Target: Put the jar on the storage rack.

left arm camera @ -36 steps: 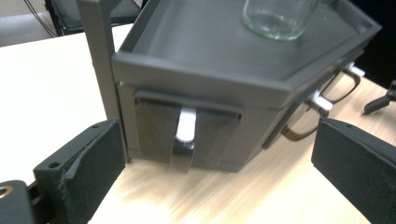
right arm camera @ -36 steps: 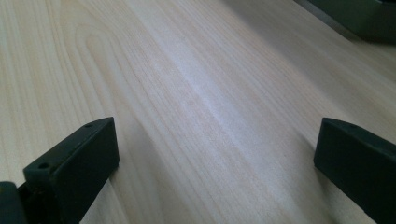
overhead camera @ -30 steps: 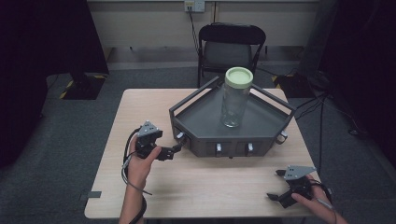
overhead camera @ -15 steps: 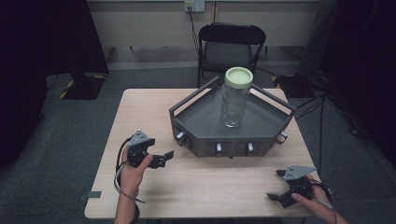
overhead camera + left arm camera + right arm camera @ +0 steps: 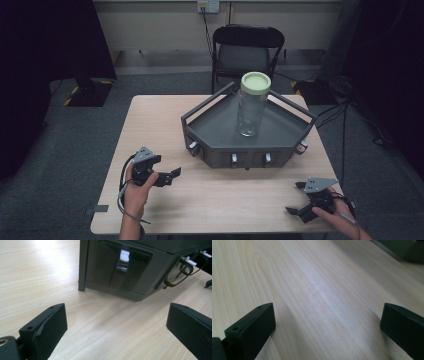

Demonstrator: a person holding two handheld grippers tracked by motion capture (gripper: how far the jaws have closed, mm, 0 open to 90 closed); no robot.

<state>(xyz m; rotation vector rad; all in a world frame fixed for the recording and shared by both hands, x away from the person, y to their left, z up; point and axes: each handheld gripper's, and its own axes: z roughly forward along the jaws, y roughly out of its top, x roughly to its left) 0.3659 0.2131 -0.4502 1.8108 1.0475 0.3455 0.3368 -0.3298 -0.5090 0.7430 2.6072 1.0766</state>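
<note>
Jaws spread wide and empty on left gripper, tray faced at its two o'clock, right gripper likewise held open, jar stood upright in tray.

A dark grey tray sits on the table; a clear, green-lidded jar stands upright inside it.

Tray top beyond the frame edge; jar contents indiscernible
</note>
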